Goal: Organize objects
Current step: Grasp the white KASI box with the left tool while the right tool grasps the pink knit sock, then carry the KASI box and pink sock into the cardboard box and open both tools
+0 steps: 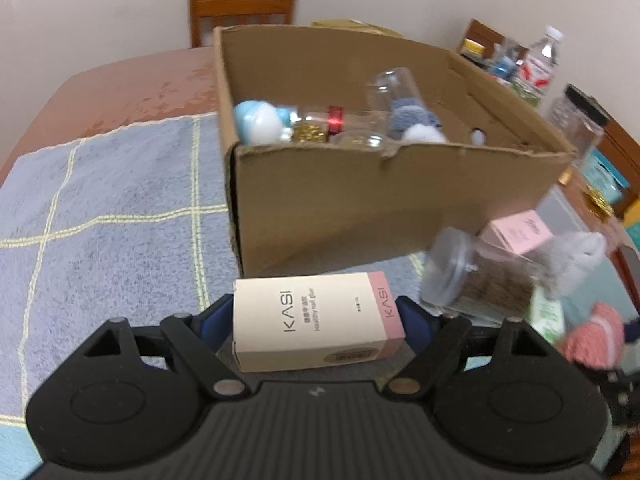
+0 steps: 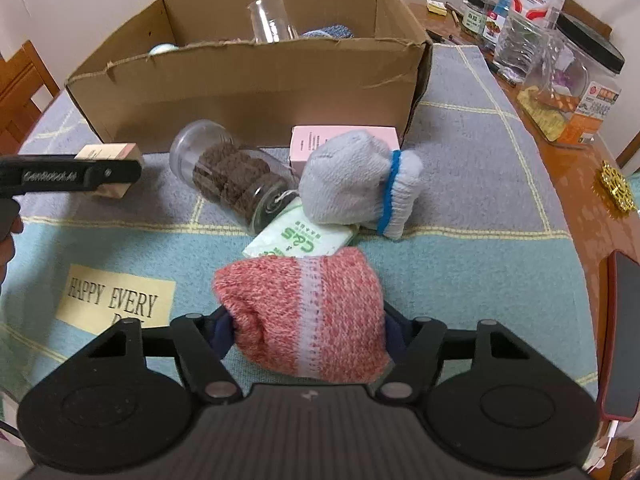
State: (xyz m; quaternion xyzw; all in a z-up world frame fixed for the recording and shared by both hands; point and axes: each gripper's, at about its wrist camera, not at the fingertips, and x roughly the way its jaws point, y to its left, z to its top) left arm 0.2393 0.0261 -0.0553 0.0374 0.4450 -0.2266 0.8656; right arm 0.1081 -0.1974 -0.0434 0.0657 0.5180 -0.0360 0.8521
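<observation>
My left gripper (image 1: 316,320) is shut on a cream and pink KASI box (image 1: 316,320), held in front of the open cardboard box (image 1: 400,200). It also shows in the right wrist view (image 2: 110,172) at far left. My right gripper (image 2: 308,332) is shut on a red-pink knitted sock bundle (image 2: 304,312) low over the towel. On the towel before the cardboard box (image 2: 248,92) lie a clear jar of brown pieces (image 2: 232,180), a pink box (image 2: 320,140), a grey sock bundle with blue trim (image 2: 356,184) and a green tissue pack (image 2: 300,238).
The cardboard box holds a glass beaker (image 1: 394,88), a blue-white toy (image 1: 258,122) and small items. Bottles and jars (image 2: 532,28) crowd the table's right side. A phone (image 2: 624,336) lies at the right edge. A wooden chair (image 1: 242,8) stands behind.
</observation>
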